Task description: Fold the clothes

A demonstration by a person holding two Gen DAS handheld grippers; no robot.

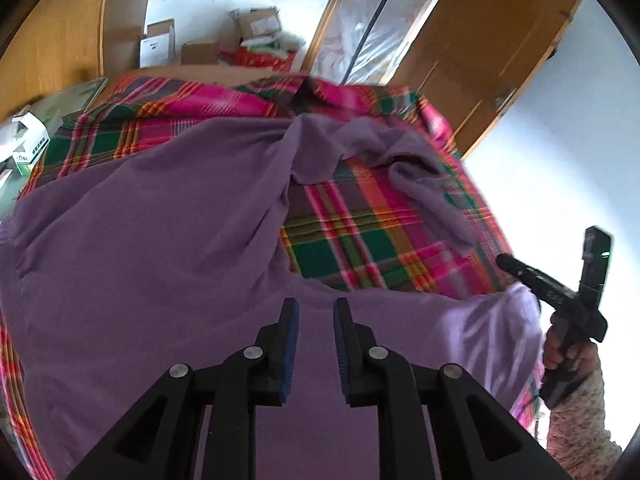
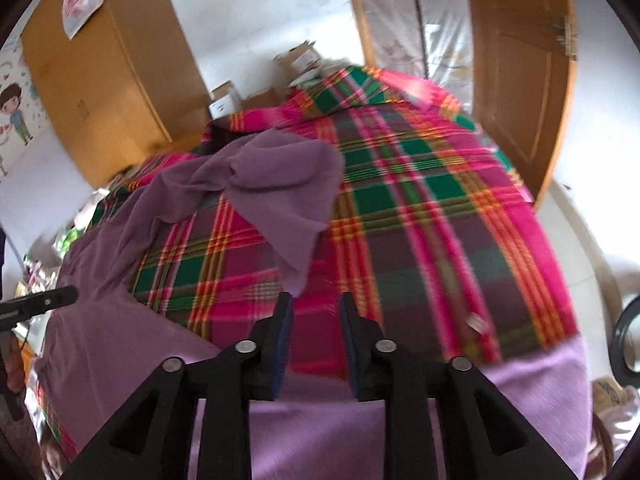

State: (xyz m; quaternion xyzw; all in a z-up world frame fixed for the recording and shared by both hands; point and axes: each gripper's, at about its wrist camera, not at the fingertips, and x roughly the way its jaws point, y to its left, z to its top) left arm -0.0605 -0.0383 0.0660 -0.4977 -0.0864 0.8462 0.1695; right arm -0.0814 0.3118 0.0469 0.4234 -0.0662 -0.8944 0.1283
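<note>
A: Left wrist view first. What does it show?

B: The left gripper (image 1: 316, 312) hangs over the purple garment (image 1: 152, 248), fingers (image 1: 290, 320) spread w/ a clear gap, nothing pinched. The garment lies across a plaid bed cover (image 1: 360, 232) in pink, green & orange. It fills the left and near part of the view; a sleeve (image 1: 432, 192) runs off to the right, rumpled near the collar end.

A: Anything of the other side?

B: Yes, at the right edge the right gripper (image 1: 516, 268) pokes in, held by a hand (image 1: 560, 348) in a patterned sleeve. Its tip sits at the garment's near right corner; can't tell from here if it touches the cloth.

A: Background?

B: Cardboard boxes (image 1: 200, 44) against the far wall, a wooden door (image 1: 500, 40) to the right.

A: Right wrist view?

B: The right gripper (image 2: 316, 312) has its fingers (image 2: 284, 320) apart too, holding nothing. Under it is the plaid cover (image 2: 440, 200) and a paler strip of the purple garment (image 2: 320, 420) along the near edge. The bunched sleeve (image 2: 272, 176) lies farther off, left of centre. The left gripper (image 2: 60, 298) shows at the left edge, over the cloth. Picture is motion-blurred.

A: Else?

B: A wardrobe (image 2: 100, 80) at the left, the door (image 2: 520, 80) at the right.
</note>
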